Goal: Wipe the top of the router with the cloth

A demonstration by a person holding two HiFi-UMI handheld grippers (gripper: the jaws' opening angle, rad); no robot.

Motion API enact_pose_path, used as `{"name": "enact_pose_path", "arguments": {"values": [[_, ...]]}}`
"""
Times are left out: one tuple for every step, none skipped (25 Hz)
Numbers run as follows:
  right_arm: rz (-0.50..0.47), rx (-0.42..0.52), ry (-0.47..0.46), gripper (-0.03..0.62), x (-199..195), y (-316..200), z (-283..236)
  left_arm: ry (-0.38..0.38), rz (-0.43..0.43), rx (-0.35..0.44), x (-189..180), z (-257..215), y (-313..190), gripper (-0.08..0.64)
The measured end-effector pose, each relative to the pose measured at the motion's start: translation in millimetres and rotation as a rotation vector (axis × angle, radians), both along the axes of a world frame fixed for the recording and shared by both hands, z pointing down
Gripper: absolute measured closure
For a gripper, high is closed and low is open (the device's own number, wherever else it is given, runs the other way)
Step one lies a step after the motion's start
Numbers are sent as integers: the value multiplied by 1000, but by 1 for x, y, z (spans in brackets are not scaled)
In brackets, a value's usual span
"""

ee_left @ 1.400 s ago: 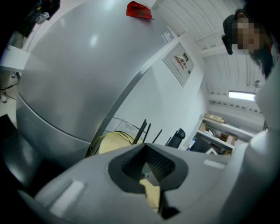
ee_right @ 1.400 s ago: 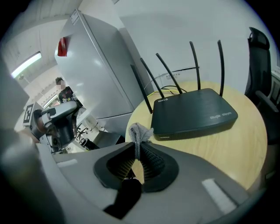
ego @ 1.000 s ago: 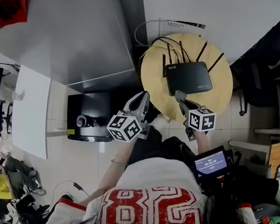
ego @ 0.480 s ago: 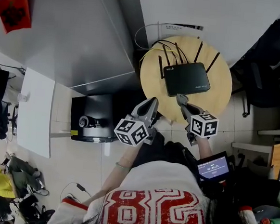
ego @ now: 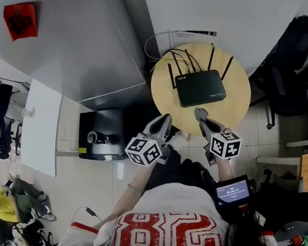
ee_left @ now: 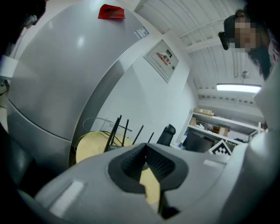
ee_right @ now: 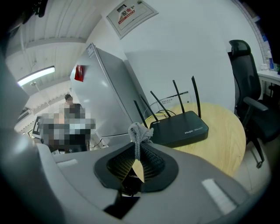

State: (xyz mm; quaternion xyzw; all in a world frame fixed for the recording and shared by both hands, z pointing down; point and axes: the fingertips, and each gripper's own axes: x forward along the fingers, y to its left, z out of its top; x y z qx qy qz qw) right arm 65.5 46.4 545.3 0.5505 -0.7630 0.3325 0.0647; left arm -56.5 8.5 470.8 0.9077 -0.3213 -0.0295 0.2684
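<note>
The black router [ego: 200, 88] lies flat on a round wooden table [ego: 235, 107], its antennas standing at the far side. In the right gripper view the router [ee_right: 179, 128] is just beyond my right gripper [ee_right: 139, 146], which is shut on a small grey cloth [ee_right: 139, 131] bunched at the fingertips. From the head view the right gripper [ego: 199, 114] hovers over the table's near edge, short of the router. My left gripper [ego: 165, 118] hangs off the table's near-left edge, shut with nothing in it. In the left gripper view only the antennas [ee_left: 120, 129] and some tabletop [ee_left: 94, 146] show past the left gripper [ee_left: 145, 148].
A tall silver refrigerator [ego: 81, 40] stands left of the table. Cables [ego: 167, 54] run behind the router. A black office chair [ego: 286, 61] is at the right. A black box [ego: 102, 134] sits on the floor below left. A small screen [ego: 233, 191] hangs at the person's waist.
Both grippers have drawn back a little toward the person, so the right gripper's tip is now slightly farther from the router's near edge. The cloth stays in the right gripper.
</note>
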Motion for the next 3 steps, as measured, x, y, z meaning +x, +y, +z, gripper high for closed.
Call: {"name": "enact_pose_path", "arguments": {"values": [[2, 4, 1, 557, 1, 6, -2, 0, 3, 1, 1, -1, 6, 558], [4, 7, 3, 557, 2, 11, -3, 0, 7, 2, 2, -1, 12, 558], [6, 9, 4, 557, 3, 17, -4, 0, 11, 3, 3, -1, 19, 558]]}}
